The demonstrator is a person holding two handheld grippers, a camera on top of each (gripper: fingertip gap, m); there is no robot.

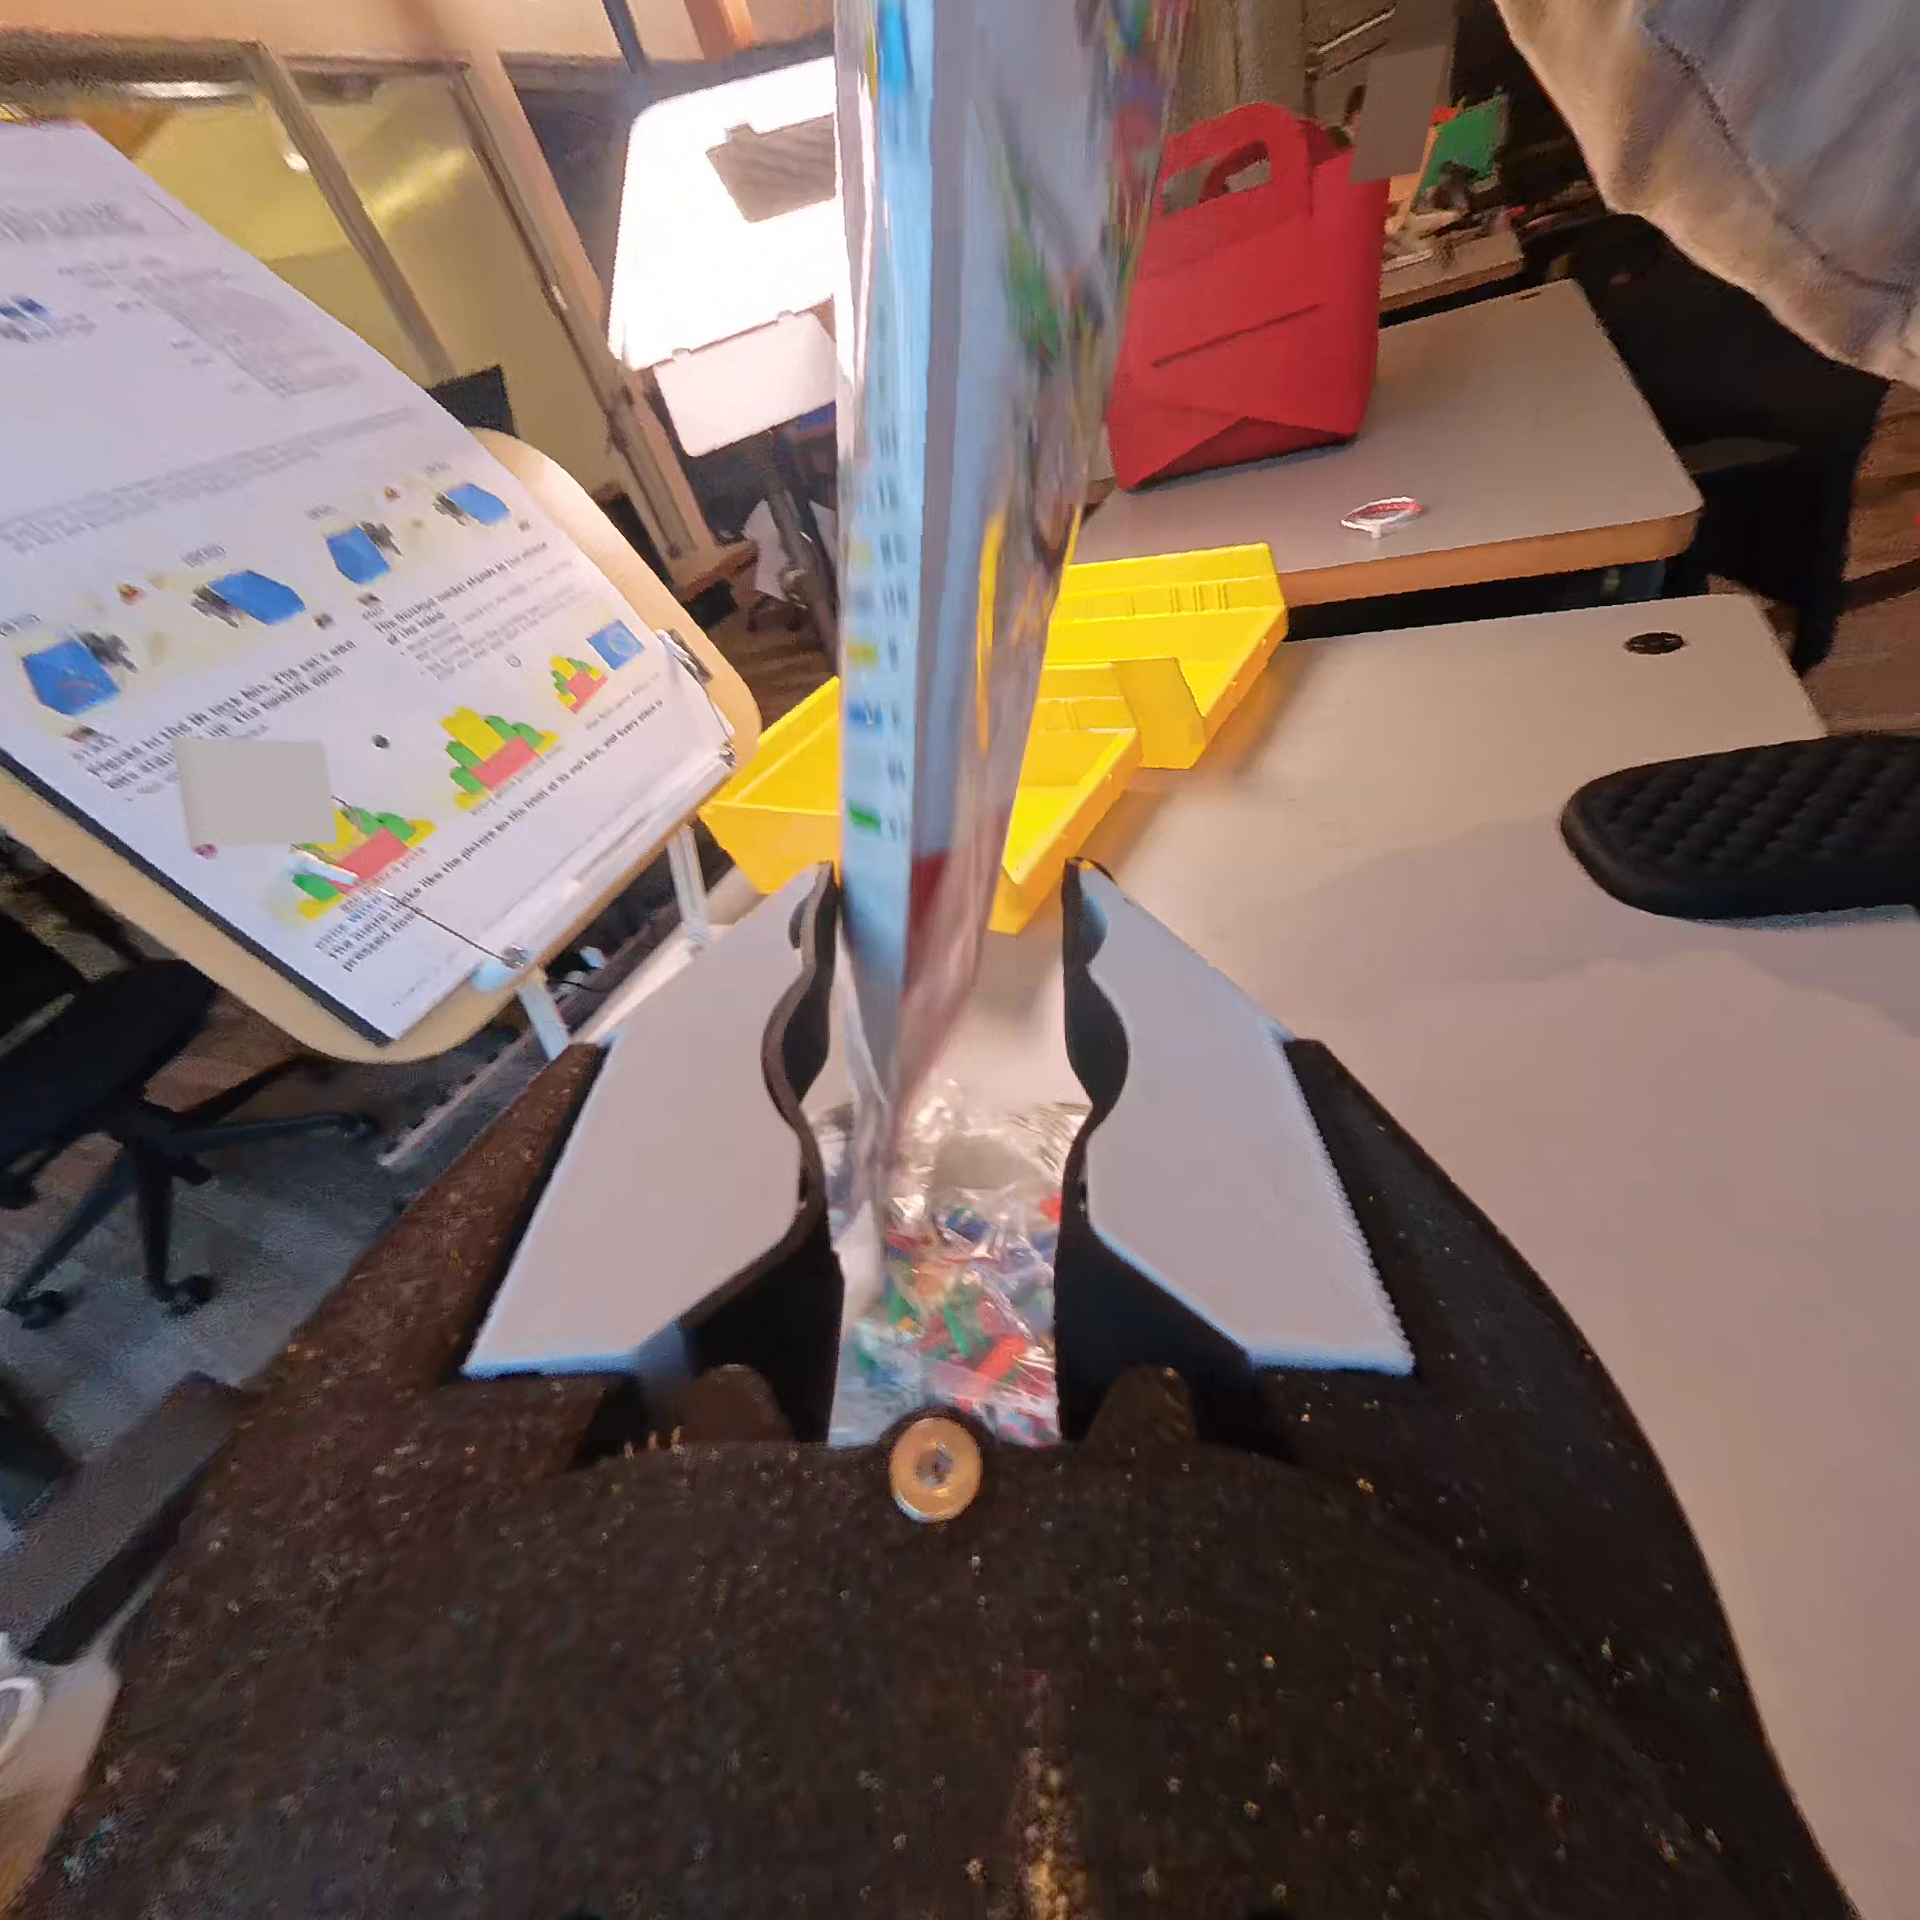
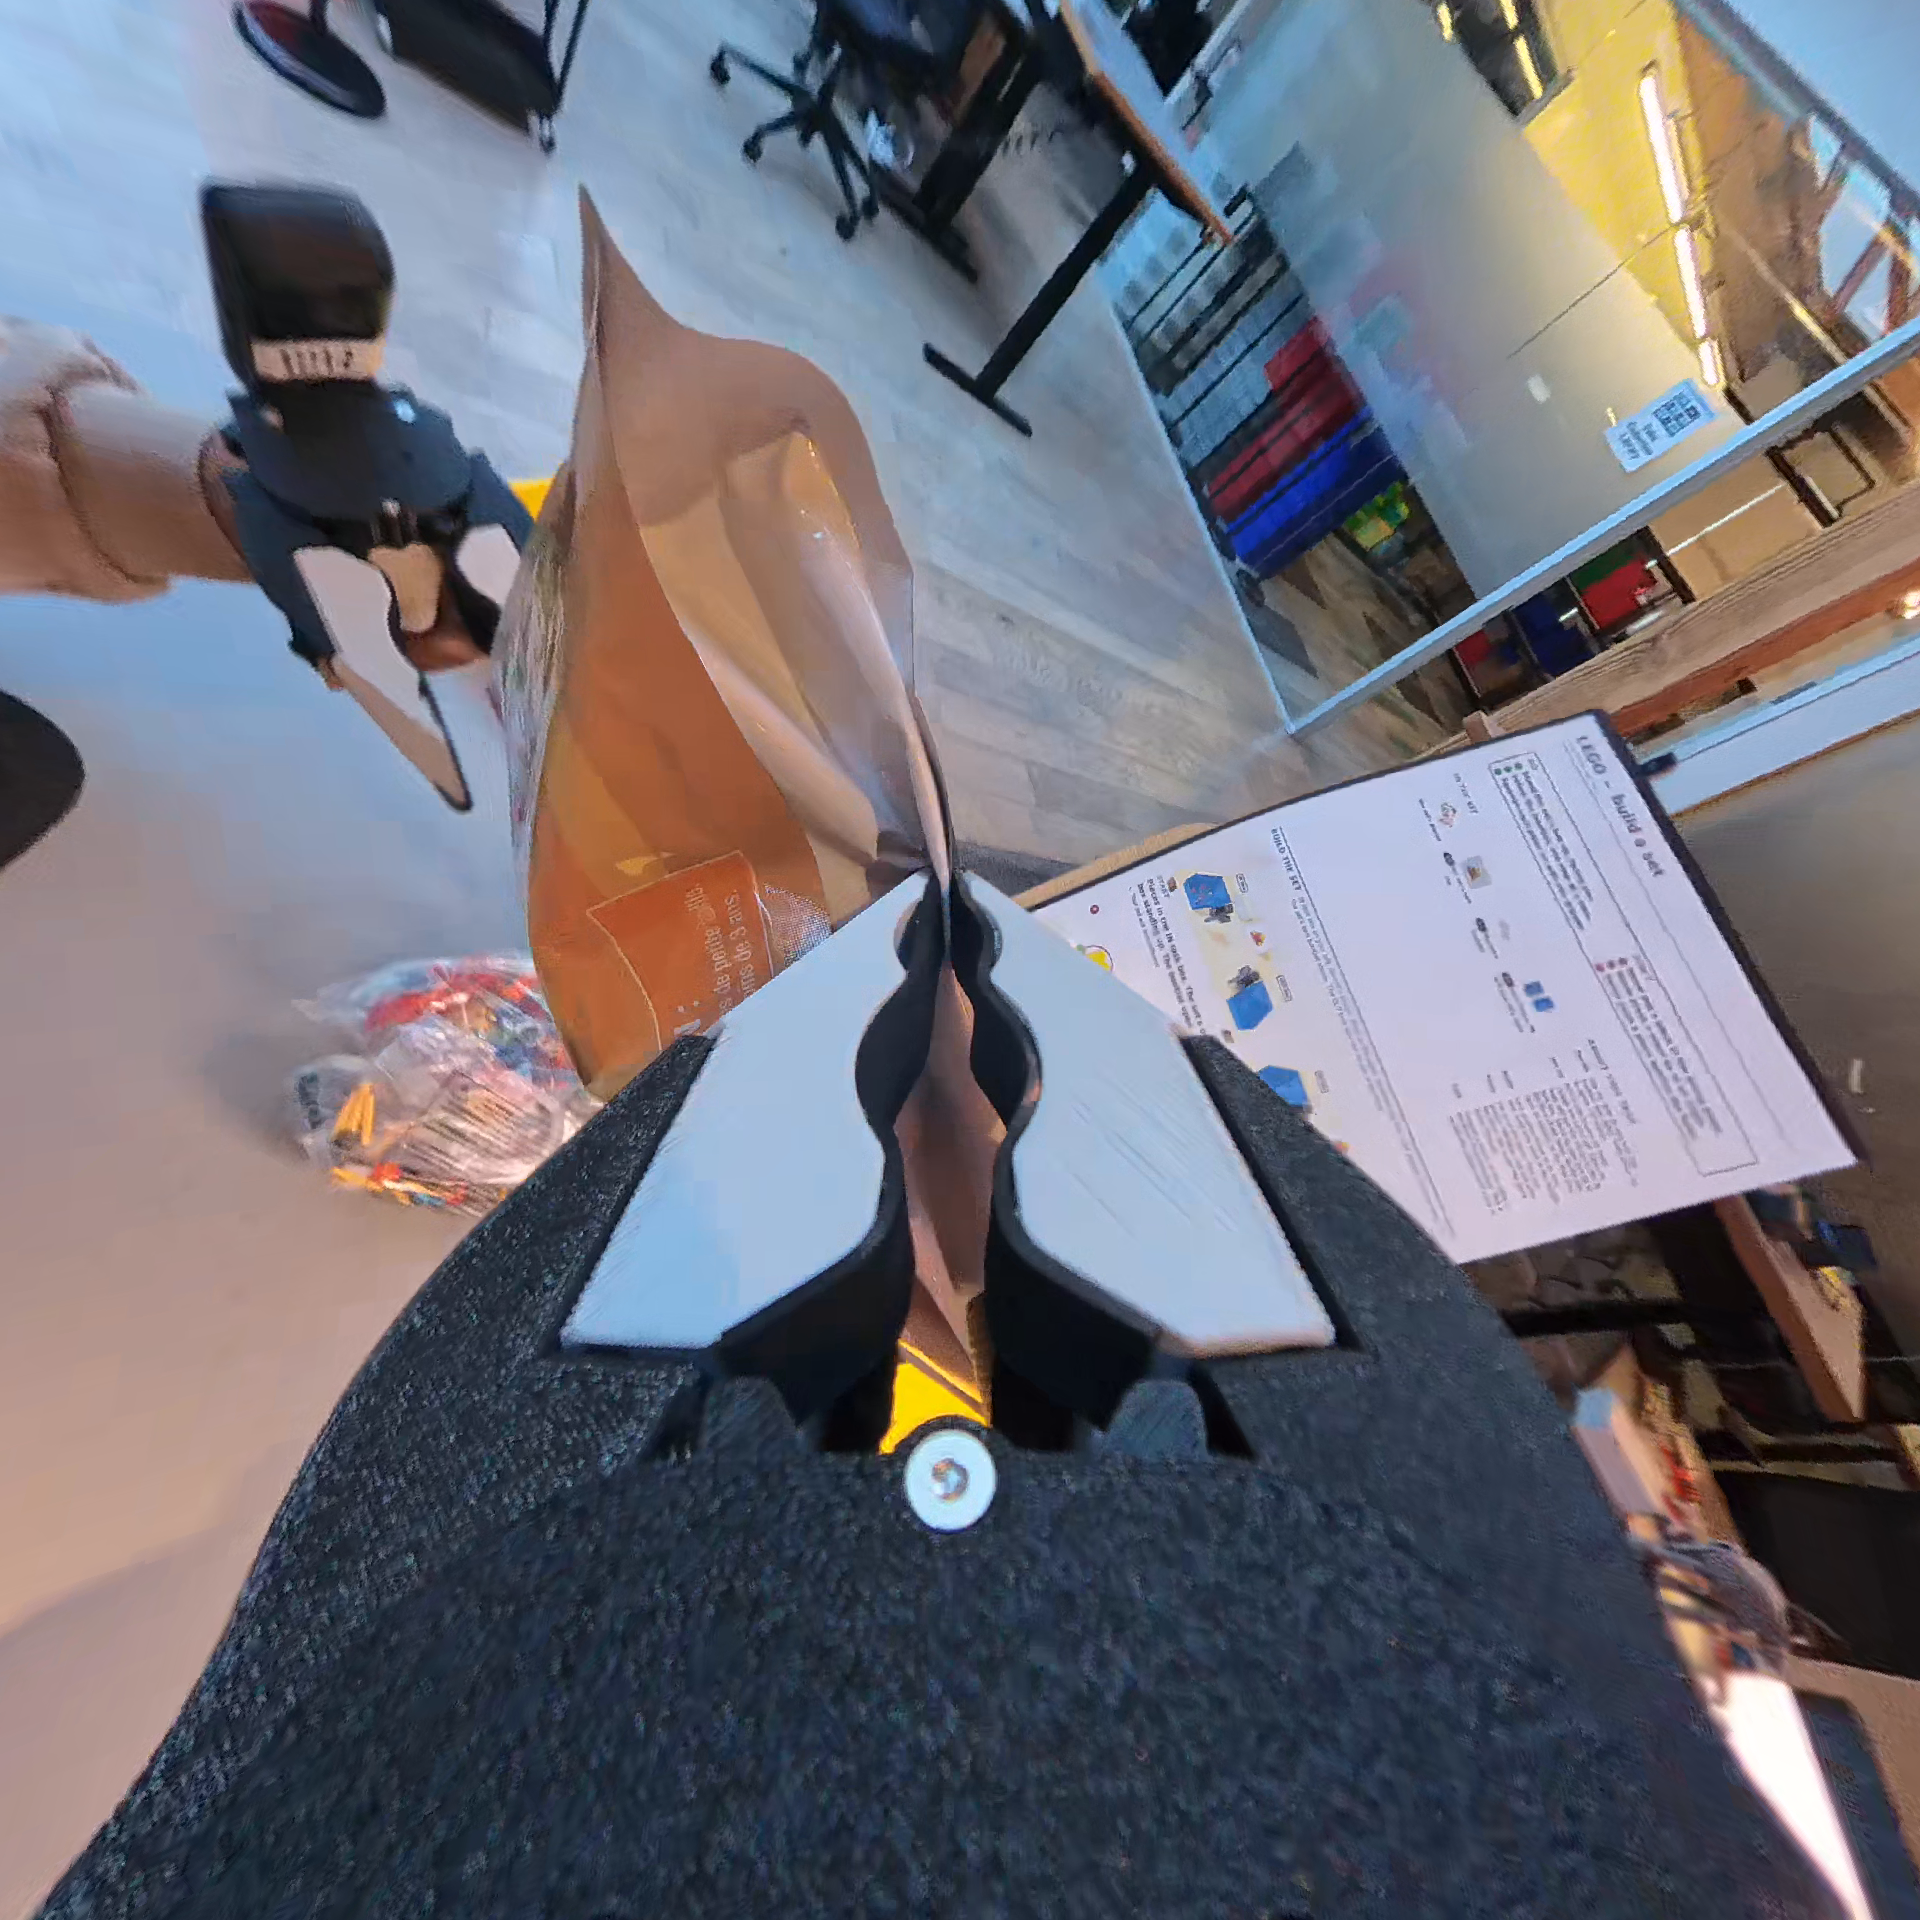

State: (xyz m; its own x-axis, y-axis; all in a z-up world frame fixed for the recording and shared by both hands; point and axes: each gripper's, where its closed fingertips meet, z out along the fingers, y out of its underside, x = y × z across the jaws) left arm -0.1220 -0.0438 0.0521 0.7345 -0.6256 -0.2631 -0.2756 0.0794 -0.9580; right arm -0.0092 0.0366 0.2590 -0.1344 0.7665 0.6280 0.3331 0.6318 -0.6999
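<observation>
Right gripper (image 2: 948,883): black speckled body nearest the lens, one silver screw at its centre, two white fingers (image 2: 748,1174) with wavy black pads. Tips pinched fully together on a fold of a paper pouch (image 2: 717,665); the pouch's brown inner face rises ahead of the tips and fans out to their left, bulging open. One pouch only.

Left gripper (image 1: 951,883): jaws apart, a wide gap between the two fingers. The same pouch (image 1: 935,468) stands edge-on in that gap, blurred, its printed face turned right. It sits close against the left finger's pad; whether it touches I cannot tell. The right finger is clear of it. Seen from the right wrist view, the left gripper (image 2: 416,686) is held by a hand (image 2: 114,468) just left of the pouch, fingers spread.

Below the left gripper's gap, on the pale table (image 1: 1455,1039): clear bags of small coloured bricks (image 1: 956,1278). In the right wrist view the bags (image 2: 436,1081) lie left of the fingers, beside the pouch's lower edge; at least two, the exact count is unclear.

Ahead of the left gripper: yellow sorting trays (image 1: 1143,686), count unclear. One red paper bag (image 1: 1247,312) farther off, right. One instruction sheet on a tilted stand (image 1: 312,623) to the left.
</observation>
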